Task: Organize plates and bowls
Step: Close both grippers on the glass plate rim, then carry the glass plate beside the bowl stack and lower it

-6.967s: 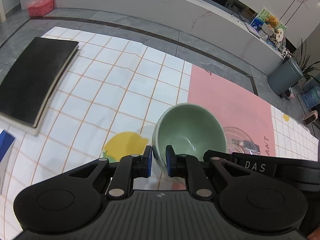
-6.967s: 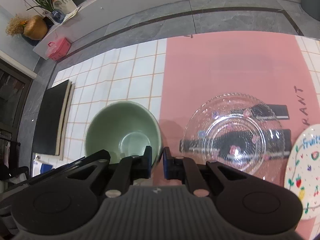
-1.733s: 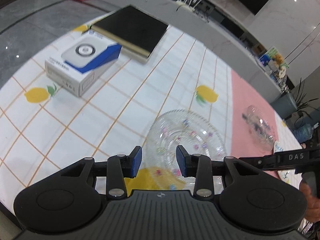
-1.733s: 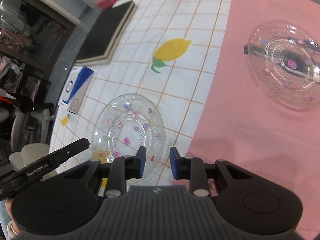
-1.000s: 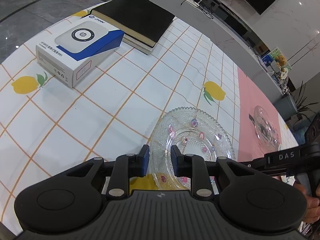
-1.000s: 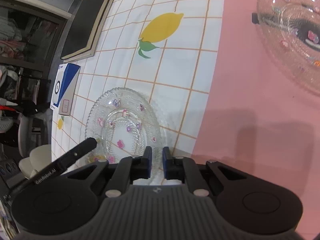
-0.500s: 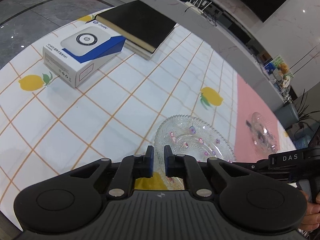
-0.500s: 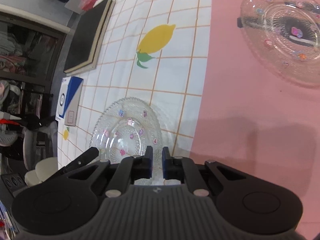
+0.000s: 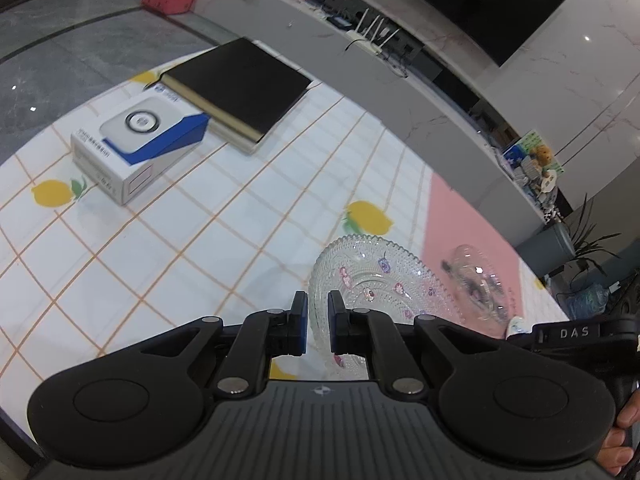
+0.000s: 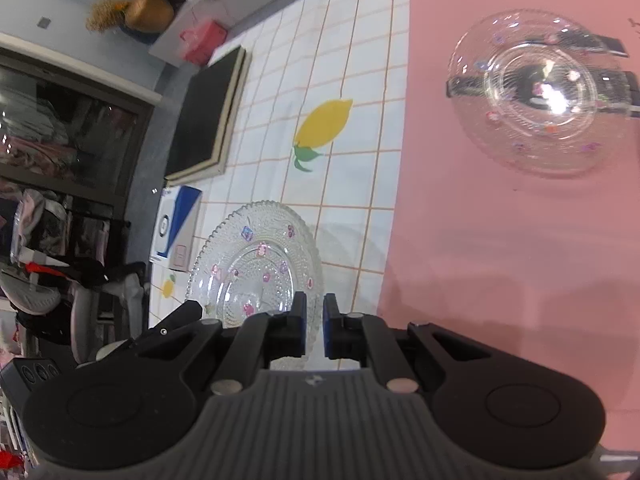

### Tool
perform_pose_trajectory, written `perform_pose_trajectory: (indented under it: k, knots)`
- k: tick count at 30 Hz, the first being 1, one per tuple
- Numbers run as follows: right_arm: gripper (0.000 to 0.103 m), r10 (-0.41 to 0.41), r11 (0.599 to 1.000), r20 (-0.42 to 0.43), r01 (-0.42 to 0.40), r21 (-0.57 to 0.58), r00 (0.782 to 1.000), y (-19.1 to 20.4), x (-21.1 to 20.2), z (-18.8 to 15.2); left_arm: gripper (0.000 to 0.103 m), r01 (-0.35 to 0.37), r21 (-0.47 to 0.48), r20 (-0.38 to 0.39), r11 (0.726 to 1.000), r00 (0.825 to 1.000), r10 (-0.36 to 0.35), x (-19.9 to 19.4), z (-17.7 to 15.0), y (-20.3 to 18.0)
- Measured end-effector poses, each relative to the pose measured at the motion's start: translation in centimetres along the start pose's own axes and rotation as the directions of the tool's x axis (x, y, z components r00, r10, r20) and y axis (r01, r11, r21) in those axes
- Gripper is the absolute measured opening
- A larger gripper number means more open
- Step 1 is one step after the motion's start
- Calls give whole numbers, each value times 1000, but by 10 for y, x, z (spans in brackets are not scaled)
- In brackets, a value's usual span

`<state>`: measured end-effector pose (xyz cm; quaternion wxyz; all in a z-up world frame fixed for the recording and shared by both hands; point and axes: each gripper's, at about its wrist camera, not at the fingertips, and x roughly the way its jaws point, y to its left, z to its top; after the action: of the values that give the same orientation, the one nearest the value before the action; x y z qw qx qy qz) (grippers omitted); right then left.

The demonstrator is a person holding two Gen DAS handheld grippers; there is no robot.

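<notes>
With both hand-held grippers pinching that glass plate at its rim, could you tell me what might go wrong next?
1. Both the left hand-held gripper and the right hand-held gripper clamp only the beaded edge of the glass plate; uneven pulling could make it slip or chip.
2. The plate looks raised and tilted, so a slip may drop it onto the table.
3. The second glass plate is transparent and easy to strike when stacking.
</notes>
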<state>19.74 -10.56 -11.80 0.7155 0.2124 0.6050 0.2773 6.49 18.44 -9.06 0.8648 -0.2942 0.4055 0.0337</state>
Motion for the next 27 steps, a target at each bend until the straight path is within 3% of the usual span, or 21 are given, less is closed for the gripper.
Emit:
perform_pose_trajectory:
  k: [15, 27]
  knots:
    - [6, 45, 996, 174, -58, 71, 984, -51, -100, -39, 10, 63, 116, 16, 991, 998, -66, -17, -22, -90]
    - [6, 8, 983, 307, -63, 171, 952, -130, -187, -83, 11, 167, 217, -56, 962, 986, -158, -10, -72, -176]
